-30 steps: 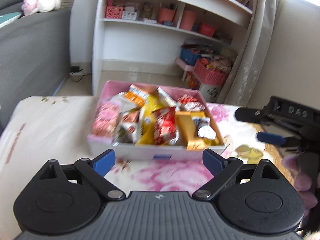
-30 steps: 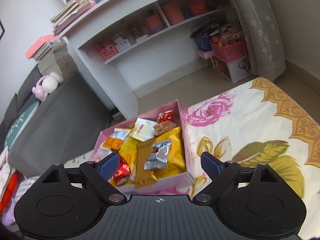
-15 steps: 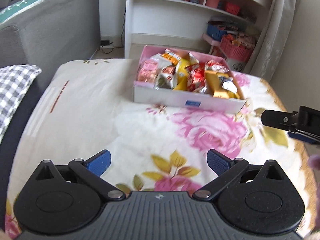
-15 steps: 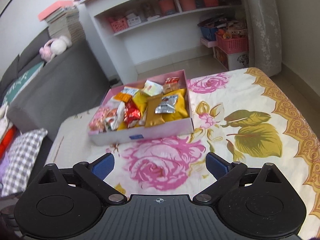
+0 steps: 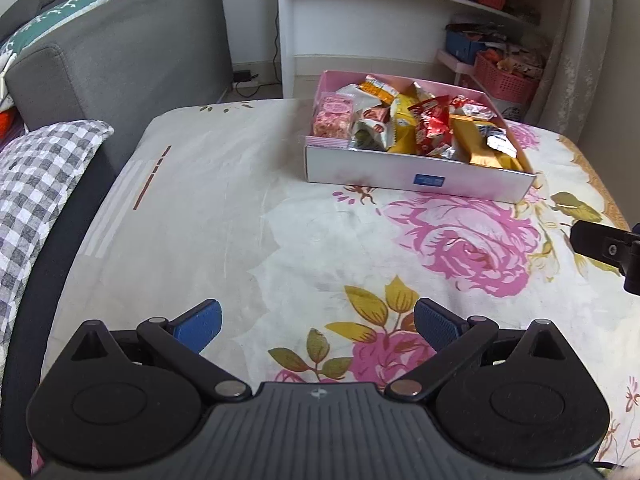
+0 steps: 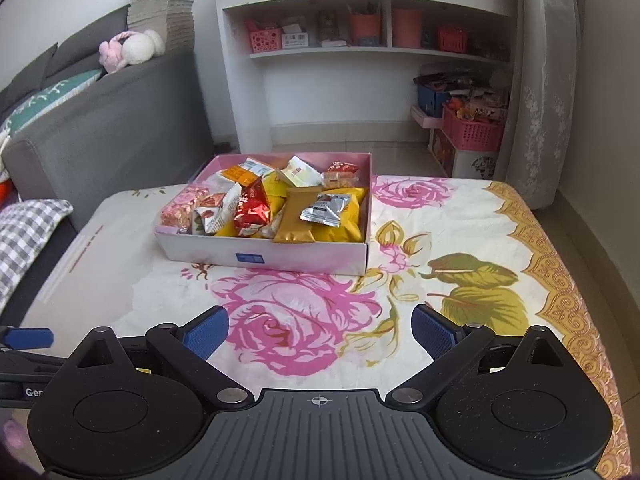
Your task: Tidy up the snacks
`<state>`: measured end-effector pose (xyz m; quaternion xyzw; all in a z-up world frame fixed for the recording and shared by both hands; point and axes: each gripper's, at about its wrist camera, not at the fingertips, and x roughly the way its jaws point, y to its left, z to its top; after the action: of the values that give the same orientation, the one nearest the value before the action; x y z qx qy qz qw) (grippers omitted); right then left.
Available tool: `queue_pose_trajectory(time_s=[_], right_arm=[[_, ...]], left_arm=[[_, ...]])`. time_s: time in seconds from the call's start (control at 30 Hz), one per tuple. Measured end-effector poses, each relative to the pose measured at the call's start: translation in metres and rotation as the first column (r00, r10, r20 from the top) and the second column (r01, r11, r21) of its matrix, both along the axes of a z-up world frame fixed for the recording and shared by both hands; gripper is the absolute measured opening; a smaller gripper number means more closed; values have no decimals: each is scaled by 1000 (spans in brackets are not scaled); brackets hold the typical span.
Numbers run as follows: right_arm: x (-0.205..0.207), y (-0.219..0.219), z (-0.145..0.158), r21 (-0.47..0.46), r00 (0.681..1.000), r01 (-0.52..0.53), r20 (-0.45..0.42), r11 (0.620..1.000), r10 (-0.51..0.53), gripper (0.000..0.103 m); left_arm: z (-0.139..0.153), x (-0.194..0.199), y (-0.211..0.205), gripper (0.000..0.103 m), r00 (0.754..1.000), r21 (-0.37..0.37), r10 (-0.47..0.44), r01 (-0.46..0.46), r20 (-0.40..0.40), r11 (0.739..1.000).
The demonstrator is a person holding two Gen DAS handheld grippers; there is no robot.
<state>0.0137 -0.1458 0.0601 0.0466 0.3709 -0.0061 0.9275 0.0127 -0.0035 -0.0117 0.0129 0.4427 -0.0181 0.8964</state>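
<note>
A pink and white box [image 5: 416, 174] [image 6: 304, 256] stands on the floral cloth, filled with several wrapped snacks: a red packet [image 6: 252, 208], a gold bar [image 6: 298, 220], a silver packet [image 6: 326, 210] and a pink one [image 5: 334, 122]. My left gripper [image 5: 318, 326] hovers open over the cloth, well short of the box, nothing between its blue pads. My right gripper [image 6: 320, 332] is likewise open and empty, near the cloth's front. Part of the right gripper shows at the left wrist view's right edge; the left gripper's finger [image 6: 26, 338] shows at the right wrist view's left edge.
A grey sofa [image 6: 100, 128] with a checked cushion [image 5: 36, 184] lies to the left. A white shelf unit [image 6: 360, 60] with baskets stands behind the table, a pink basket of snacks [image 6: 472, 130] on the floor beside a curtain [image 6: 536, 80].
Both grippers have drawn back from the box and tilted down, so the box now looks smaller and farther. Their jaws stand slightly wider. The snacks have not shifted.
</note>
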Motion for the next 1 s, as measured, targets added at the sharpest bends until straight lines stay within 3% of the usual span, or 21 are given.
queue_pose_trajectory(time_s=[0.37,1.0], right_arm=[[8,10,-11,10,998,-31,-52,999,31,99],[7,18,-14,-2,997,-40,-60,999,40,99]], left_arm=[[0,0,11,103,1000,20,25,-25,-7,1000],[10,-6,9,103,999,30,39,-40,34,999]])
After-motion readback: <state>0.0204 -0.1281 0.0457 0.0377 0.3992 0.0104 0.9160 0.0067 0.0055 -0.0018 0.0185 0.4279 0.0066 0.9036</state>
